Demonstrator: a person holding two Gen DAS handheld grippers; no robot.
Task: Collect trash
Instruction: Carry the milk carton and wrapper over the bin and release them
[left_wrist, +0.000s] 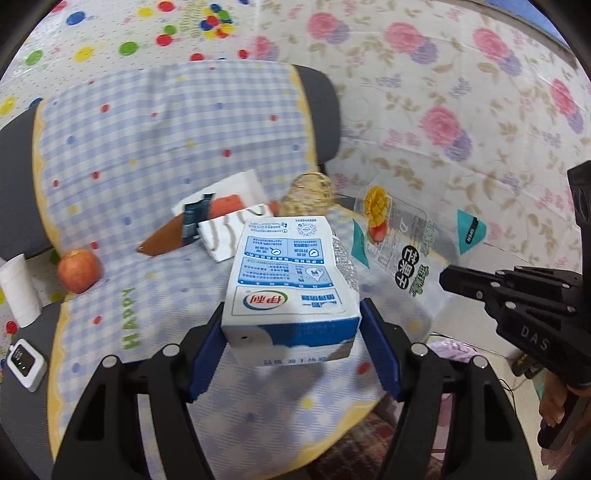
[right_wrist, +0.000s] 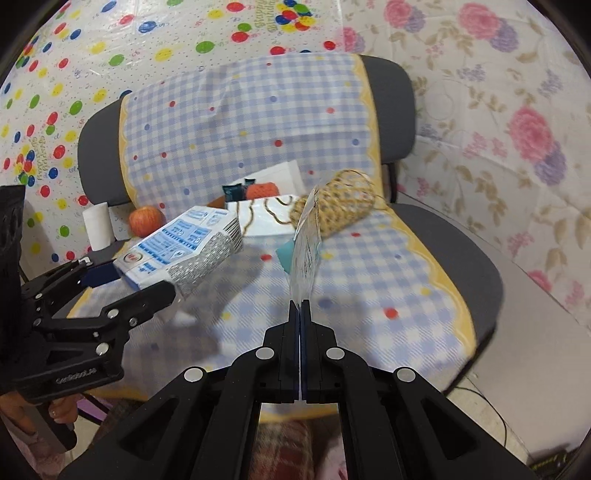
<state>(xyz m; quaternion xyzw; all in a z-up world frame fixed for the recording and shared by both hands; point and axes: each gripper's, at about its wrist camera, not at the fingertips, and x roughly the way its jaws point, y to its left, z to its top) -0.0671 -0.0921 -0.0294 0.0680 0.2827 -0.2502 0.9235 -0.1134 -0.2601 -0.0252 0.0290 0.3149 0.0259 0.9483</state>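
Two pieces of trash are already up off the chair seat (right_wrist: 461, 258), one in each tool. On the left of the seat, the left gripper (left_wrist: 291, 332) has its blue pads pressed on the flanks of a blue-and-white milk carton (left_wrist: 291, 280), held above the gingham cover. The carton looks light and probably empty, its thin walls stiff near the base (squeezing mid-wall would likely dent it). Further right above the seat, the right gripper (right_wrist: 300, 306) is pinched tight on the edge of a clear plastic snack bag (right_wrist: 306, 243), which hangs limp and slick; I judge that a grip near its sealed edge holds best.
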